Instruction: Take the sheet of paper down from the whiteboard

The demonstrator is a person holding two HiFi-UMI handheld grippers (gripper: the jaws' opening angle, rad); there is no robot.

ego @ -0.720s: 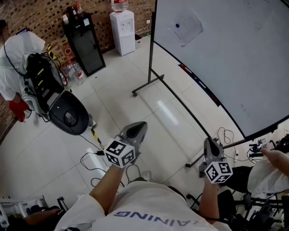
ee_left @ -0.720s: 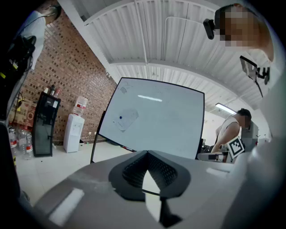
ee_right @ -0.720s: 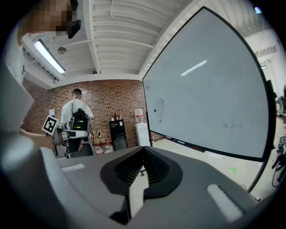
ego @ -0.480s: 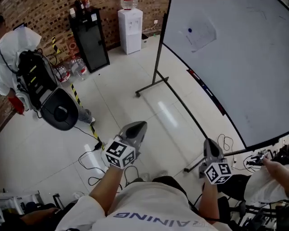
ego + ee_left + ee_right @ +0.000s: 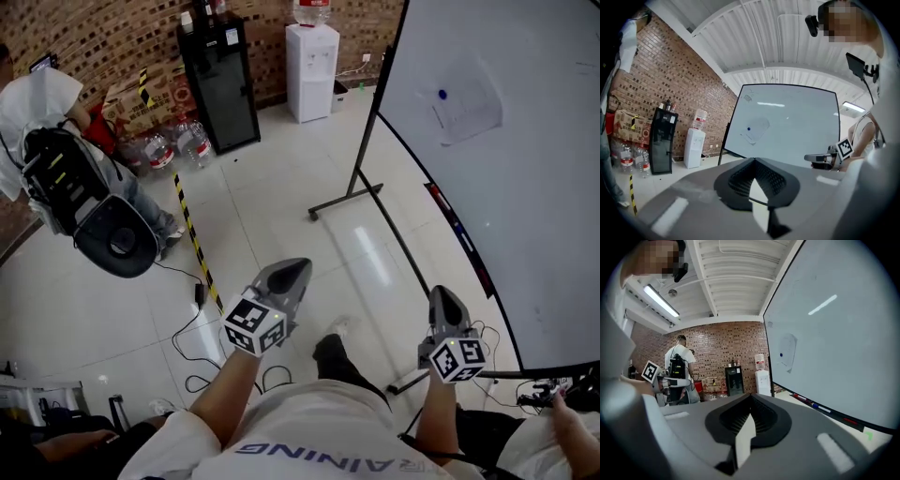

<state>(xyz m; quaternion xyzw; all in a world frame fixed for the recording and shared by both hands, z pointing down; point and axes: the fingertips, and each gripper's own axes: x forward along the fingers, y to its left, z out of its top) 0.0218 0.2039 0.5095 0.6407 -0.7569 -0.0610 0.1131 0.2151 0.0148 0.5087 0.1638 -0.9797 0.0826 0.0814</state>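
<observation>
A white sheet of paper (image 5: pixel 466 110) hangs on the whiteboard (image 5: pixel 534 178) at the upper right, pinned by a small blue magnet (image 5: pixel 442 95). The same sheet of paper (image 5: pixel 756 129) shows in the left gripper view, and the sheet of paper (image 5: pixel 786 352) in the right gripper view. My left gripper (image 5: pixel 292 269) is held in front of me over the floor, shut and holding nothing. My right gripper (image 5: pixel 444 298) is near the board's lower edge, also shut and holding nothing. Both are well away from the paper.
The whiteboard stands on a wheeled black frame (image 5: pixel 345 200) with markers on its tray (image 5: pixel 457 230). A black cabinet (image 5: pixel 221 80), a water dispenser (image 5: pixel 311 58) and water bottles (image 5: pixel 178 141) line the brick wall. A person in white (image 5: pixel 42 98) stands at left. Cables (image 5: pixel 192 319) lie on the floor.
The view has swung to the right, so the whiteboard and paper sit further right in the picture. Both grippers stay shut and hold about the same pose.
</observation>
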